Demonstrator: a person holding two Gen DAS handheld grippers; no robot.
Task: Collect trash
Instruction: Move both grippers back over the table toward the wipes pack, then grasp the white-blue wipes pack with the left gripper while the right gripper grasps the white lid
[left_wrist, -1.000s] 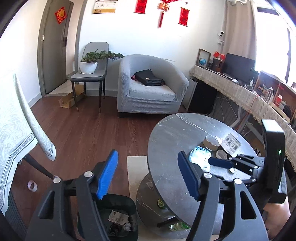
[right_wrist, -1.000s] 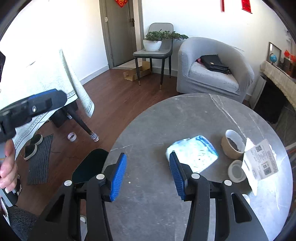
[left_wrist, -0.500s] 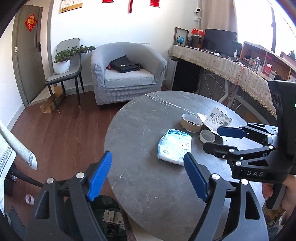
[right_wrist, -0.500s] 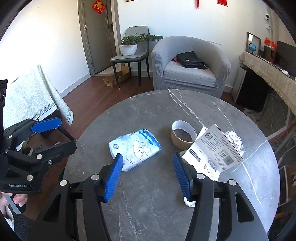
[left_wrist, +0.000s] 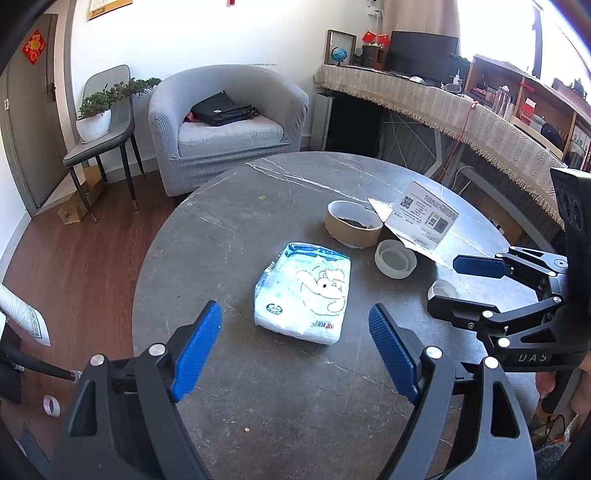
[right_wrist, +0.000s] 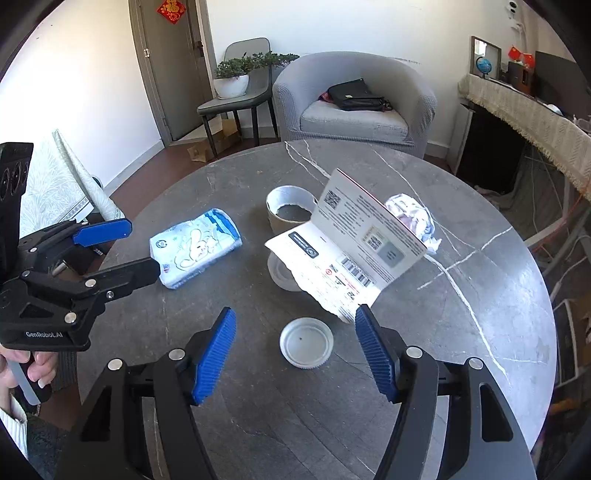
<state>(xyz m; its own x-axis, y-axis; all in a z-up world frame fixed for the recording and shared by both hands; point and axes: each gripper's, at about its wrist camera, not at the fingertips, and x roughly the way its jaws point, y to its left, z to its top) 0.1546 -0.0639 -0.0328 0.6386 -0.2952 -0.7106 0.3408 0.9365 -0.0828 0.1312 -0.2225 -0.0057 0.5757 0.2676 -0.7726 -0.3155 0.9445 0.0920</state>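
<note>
On the round grey marble table (left_wrist: 229, 236) lie a white and blue tissue pack (left_wrist: 304, 293), a brown tape roll (left_wrist: 352, 228), a clear tape roll (left_wrist: 394, 257), a folded printed paper (left_wrist: 424, 214), a small white lid (right_wrist: 306, 347) and a crumpled wrapper (right_wrist: 412, 218). My left gripper (left_wrist: 295, 350) is open, just in front of the tissue pack (right_wrist: 194, 251). My right gripper (right_wrist: 295, 350) is open, with the lid between its fingers and the paper (right_wrist: 351, 251) beyond. Each gripper also shows in the other view: the left (right_wrist: 122, 249), the right (left_wrist: 465, 288).
A grey armchair (left_wrist: 225, 125) with a black bag stands behind the table. A chair with a potted plant (left_wrist: 98, 110) is at the left by the door. A cloth-covered counter (left_wrist: 443, 107) runs along the right. A small tape ring (left_wrist: 50, 404) lies on the wood floor.
Both grippers have moved up over the table and closer to the trash. The left now faces the tissue pack; the right has shifted right to the lid and paper. The bin has left view.
</note>
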